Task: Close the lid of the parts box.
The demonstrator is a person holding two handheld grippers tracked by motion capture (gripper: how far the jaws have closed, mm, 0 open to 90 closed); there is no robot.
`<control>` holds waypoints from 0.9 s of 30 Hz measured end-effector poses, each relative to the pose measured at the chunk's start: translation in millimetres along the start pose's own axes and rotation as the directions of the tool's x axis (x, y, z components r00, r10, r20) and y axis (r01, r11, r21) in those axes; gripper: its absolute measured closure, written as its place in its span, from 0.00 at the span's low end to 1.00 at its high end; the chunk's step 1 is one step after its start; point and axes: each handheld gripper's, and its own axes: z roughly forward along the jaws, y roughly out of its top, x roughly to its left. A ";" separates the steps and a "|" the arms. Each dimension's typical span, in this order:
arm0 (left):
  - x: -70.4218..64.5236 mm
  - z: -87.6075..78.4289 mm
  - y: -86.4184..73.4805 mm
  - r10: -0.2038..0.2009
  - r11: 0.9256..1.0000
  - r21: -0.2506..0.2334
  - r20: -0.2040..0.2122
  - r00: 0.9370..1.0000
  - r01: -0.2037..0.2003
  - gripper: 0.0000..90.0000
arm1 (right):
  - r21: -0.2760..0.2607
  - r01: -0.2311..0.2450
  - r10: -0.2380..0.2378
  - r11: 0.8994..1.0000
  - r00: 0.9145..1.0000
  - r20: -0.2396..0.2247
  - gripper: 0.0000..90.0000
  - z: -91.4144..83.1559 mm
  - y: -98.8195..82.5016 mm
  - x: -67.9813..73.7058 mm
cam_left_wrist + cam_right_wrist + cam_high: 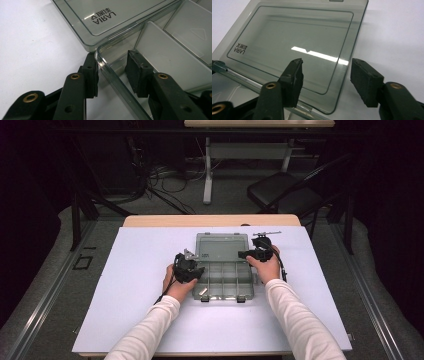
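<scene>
1. A clear grey box (222, 275) lies open on the white sheet (145, 270) that covers the desk (150, 221), at about the middle of it.
2. Its lid (221, 245) is folded back flat on the sheet, on the far side of the tray, joined to it along the hinge.
3. The tray is split into several compartments; a small pale piece (203, 291) lies in the near left one.
4. The left hand-held gripper (112, 72) straddles the tray's left wall near the hinge corner: one jaw is outside, the other inside the corner compartment.
5. Its outer pad (92, 75) lies against the wall; whether the inner pad presses on it, I cannot tell.
6. The right hand-held gripper (325, 80) hangs over the lid's right edge, near the hinge.
7. Its jaws stand partly apart with nothing between them, and neither pad touches the lid.
8. In the high view both hands sit at the box's sides, left (175, 282) and right (267, 266).
</scene>
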 end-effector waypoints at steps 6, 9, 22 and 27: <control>0.1 -0.1 0.2 0.008 1.000 0.002 -0.006 1.000 -0.008 0.69 | 0.027 -0.023 0.023 0.999 1.000 -0.010 0.42 6.5 1.2 -1.0; 0.2 -0.7 0.5 0.012 1.000 0.009 -0.002 1.000 -0.012 0.69 | 0.040 -0.050 0.052 0.998 0.998 -0.039 0.41 9.3 0.3 -4.1; -2.8 -0.2 0.5 0.052 0.999 -0.004 -0.039 0.998 -0.052 0.68 | -0.033 0.021 -0.022 0.999 0.999 -0.041 0.48 -7.8 3.4 1.2; -2.8 -0.1 0.4 0.049 0.999 -0.004 -0.038 0.998 -0.050 0.68 | -0.083 0.053 -0.057 0.995 0.997 -0.045 0.55 -18.4 1.0 1.9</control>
